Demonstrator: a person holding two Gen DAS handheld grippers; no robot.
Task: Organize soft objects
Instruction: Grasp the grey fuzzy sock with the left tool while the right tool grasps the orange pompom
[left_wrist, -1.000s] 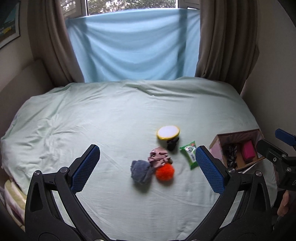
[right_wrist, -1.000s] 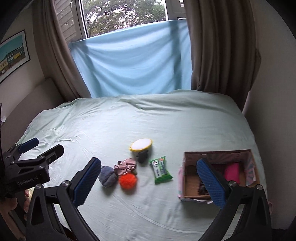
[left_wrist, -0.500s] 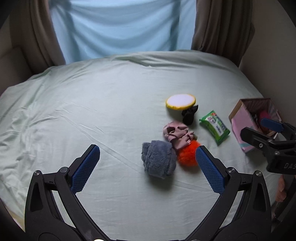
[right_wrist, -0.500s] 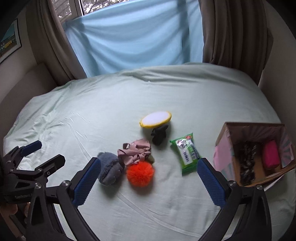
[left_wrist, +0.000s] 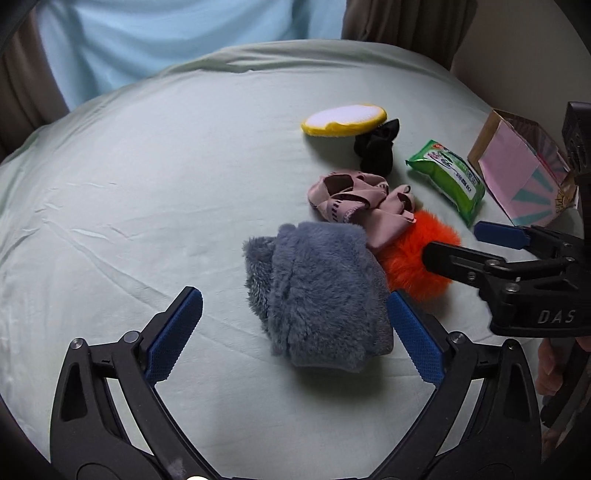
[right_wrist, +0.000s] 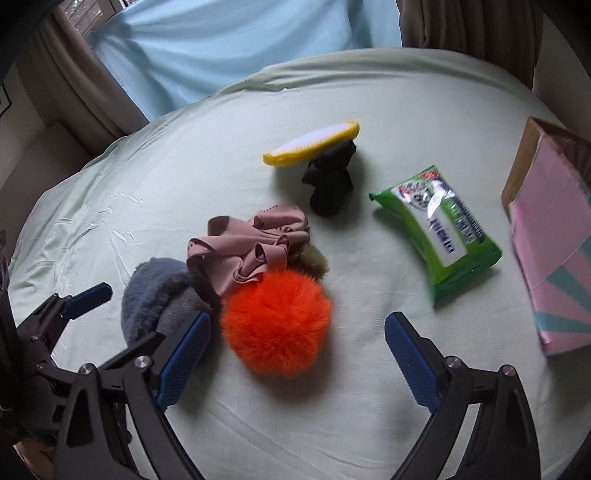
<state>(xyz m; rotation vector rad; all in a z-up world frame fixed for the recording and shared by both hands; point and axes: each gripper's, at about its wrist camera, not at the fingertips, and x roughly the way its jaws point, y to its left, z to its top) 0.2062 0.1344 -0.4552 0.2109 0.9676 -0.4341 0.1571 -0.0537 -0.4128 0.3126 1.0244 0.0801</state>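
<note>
Straddling grey fleece bundle (left_wrist: 317, 291), left gripper (left_wrist: 293, 334) wide open, empty; right gripper (right_wrist: 297, 354) likewise over orange pom-pom (right_wrist: 275, 323). Descend squarely, avoid pink cloth (left_wrist: 354, 199) at 12 o'clock.

Left tongs (left_wrist: 293, 334) spread wide around grey fuzzy cloth (left_wrist: 319, 295); orange pompom (left_wrist: 417, 258) touching cloth.

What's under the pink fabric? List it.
The pink fabric drapes over the orange pompom's top edge, the grey fleece and an olive fuzzy item, mostly hidden.
</note>
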